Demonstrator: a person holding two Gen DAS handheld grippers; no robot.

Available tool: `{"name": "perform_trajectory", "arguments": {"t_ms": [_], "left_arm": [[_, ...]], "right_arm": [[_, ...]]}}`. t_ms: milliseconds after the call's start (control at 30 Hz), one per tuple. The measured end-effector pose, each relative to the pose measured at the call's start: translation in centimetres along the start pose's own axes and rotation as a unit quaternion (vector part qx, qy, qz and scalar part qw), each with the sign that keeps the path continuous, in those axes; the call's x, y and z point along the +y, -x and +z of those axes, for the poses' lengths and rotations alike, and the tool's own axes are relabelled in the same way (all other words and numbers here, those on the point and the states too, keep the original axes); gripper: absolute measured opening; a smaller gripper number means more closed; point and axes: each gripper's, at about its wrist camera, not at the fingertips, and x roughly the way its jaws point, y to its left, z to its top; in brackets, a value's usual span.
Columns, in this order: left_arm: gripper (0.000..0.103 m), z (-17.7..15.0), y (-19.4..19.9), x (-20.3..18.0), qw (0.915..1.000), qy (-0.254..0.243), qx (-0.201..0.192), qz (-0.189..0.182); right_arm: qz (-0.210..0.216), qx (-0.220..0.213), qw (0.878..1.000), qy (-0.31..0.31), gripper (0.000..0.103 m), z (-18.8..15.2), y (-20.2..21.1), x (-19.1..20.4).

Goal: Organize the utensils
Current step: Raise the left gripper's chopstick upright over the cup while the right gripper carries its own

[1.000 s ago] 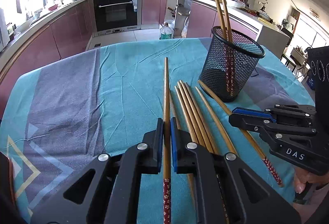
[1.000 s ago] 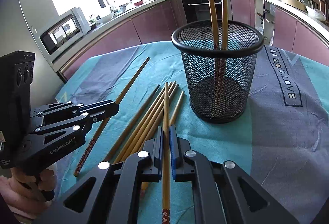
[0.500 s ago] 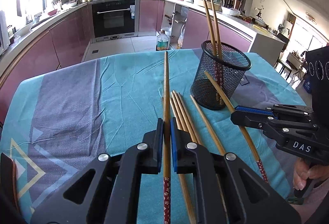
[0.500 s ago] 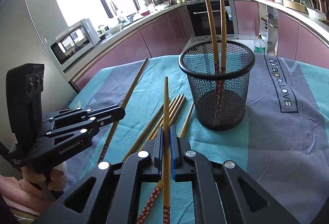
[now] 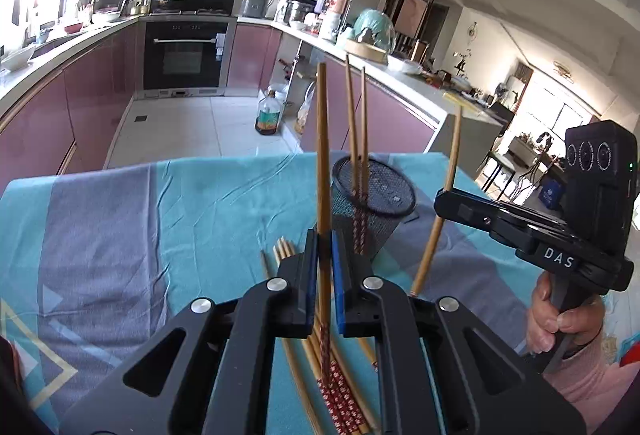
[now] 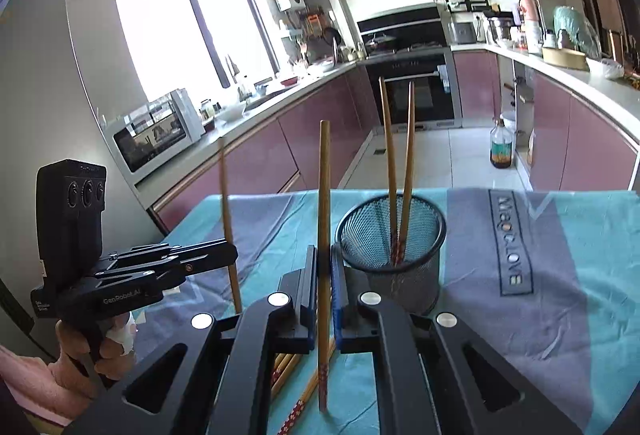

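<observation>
My left gripper (image 5: 325, 239) is shut on a wooden chopstick (image 5: 323, 155) with a red patterned end, held clear of the cloth and pointing up and away. My right gripper (image 6: 324, 253) is shut on another chopstick (image 6: 324, 187), likewise raised. The black mesh cup (image 6: 400, 259) stands just ahead and to the right of it, with two chopsticks (image 6: 394, 163) upright inside. In the left wrist view the cup (image 5: 376, 191) sits between both grippers, and the right gripper (image 5: 442, 201) shows at the right. Several loose chopsticks (image 5: 286, 255) lie on the cloth below.
A teal and grey tablecloth (image 5: 160, 219) covers the table, and its far edge lies just beyond the cup. A hand in a pink sleeve (image 5: 560, 319) grips the right tool. Kitchen counters and an oven are behind. A bottle (image 5: 269, 115) stands on the floor.
Both grippers have risen and tipped upward, lifting their chopsticks off the cloth. The cup now sits lower in both views.
</observation>
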Motion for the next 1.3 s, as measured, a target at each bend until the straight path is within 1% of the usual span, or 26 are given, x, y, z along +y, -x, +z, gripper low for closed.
{"name": "perform_trajectory", "arguments": {"t_ms": [167,433,633,767,900,1000,1133,1233,1300], "left_arm": [[0.008,2.2,1.1,-0.9,0.9995,-0.004,-0.027,-0.014],[0.008,6.3,2.5,-2.6,0.9972,-0.018,-0.071,-0.017],[0.008,8.8,3.1,-3.8,0.9950,-0.029,-0.091,-0.027],[0.008,10.5,2.7,-4.3,0.9943,-0.032,-0.096,-0.031],[0.008,11.4,1.4,-5.1,0.9949,-0.045,-0.085,-0.031],[0.008,11.4,0.0,-5.6,0.9961,-0.052,-0.065,-0.027],[0.008,10.9,-2.3,-5.9,0.9975,-0.063,-0.026,-0.021],[0.008,10.4,-4.2,-6.0,0.9974,-0.070,0.004,-0.016],[0.008,10.0,-5.2,-6.0,0.9970,-0.072,0.023,-0.017]], "right_arm": [[0.002,-0.022,1.000,0.008,0.005,1.5,1.0,-0.4],[0.007,-0.059,0.998,0.028,0.005,4.7,2.9,-0.6],[0.001,-0.087,0.995,0.042,0.005,7.0,4.2,-0.9],[-0.005,-0.103,0.994,0.042,0.005,8.4,4.6,-1.7],[-0.013,-0.107,0.993,0.046,0.005,9.3,4.4,-2.4],[-0.021,-0.096,0.994,0.043,0.005,9.5,3.4,-3.2],[-0.027,-0.067,0.997,0.041,0.005,8.8,1.8,-3.8],[-0.031,-0.038,0.998,0.039,0.005,8.0,0.4,-4.1],[-0.034,-0.010,0.999,0.038,0.005,7.6,-0.7,-4.4]]}}
